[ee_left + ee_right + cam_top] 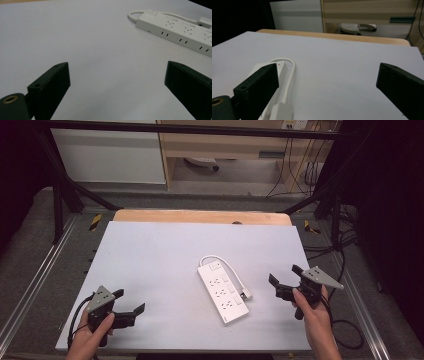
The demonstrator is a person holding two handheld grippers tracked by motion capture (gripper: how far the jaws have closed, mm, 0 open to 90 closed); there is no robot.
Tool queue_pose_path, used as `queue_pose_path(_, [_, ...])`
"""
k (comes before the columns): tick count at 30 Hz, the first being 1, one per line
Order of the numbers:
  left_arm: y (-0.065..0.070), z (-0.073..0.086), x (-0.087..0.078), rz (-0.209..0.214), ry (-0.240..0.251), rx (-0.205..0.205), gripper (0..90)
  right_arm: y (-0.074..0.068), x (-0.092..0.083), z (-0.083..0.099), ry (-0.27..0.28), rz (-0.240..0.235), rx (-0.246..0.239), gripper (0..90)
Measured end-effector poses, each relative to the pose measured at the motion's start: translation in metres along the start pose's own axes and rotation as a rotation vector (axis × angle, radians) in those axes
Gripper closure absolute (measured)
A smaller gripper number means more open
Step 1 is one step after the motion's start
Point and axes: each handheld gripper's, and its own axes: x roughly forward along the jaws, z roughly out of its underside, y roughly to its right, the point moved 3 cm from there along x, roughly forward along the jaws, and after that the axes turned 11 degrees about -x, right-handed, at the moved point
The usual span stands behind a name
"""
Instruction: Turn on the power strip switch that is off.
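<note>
Pale grey-white board covers the worktop (160,270), with a strip of light wood showing along its far edge. Black frame bars cross behind it, and beyond them stand a white panel and a wooden cabinet with cables hanging at the right.

On the board, right of centre, lies a white power strip (222,292), flat, its length running from far-left to near-right. It has three socket groups on top and a switch at its far end. Its white cord (231,266) loops out from the far end and curves back along the right side to a white plug (245,295) lying just beside the strip.

At the near left corner, the left claw (131,302) is held in a hand (90,332) low over the board, jaws spread wide with nothing between them. In the left gripper view the strip (180,31) sits well ahead and to the right of those jaws.

At the right, the right claw (285,274) is held by the other hand (312,312), jaws likewise wide apart and empty, near the strip but not touching it. In the right gripper view the strip's switch end (274,68) shows behind one jaw.
</note>
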Motion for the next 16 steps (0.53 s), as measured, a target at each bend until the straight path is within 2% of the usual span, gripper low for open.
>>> queue_pose_path(4, [0.0, 0.0, 0.0, -0.003, -0.001, 0.001, 6.4, 0.008, -0.008, 0.019, -0.029, 0.024, -0.016, 4.7])
queue_pose_path(7, [0.0, 0.0, 0.0, -0.003, 0.0, -0.001, 6.4, 0.01, -0.01, 0.033, -0.047, 0.025, -0.011, 4.6])
queue_pose_path(9, [0.001, 0.0, 0.0, -0.002, 0.001, 0.001, 6.4, 0.009, -0.008, 0.042, -0.065, 0.024, -0.005, 4.6])
queue_pose_path(16, [0.001, -0.001, 0.0, 0.006, -0.001, 0.005, 6.4, 0.0, 0.006, 0.061, -0.177, -0.003, -0.049, 4.4])
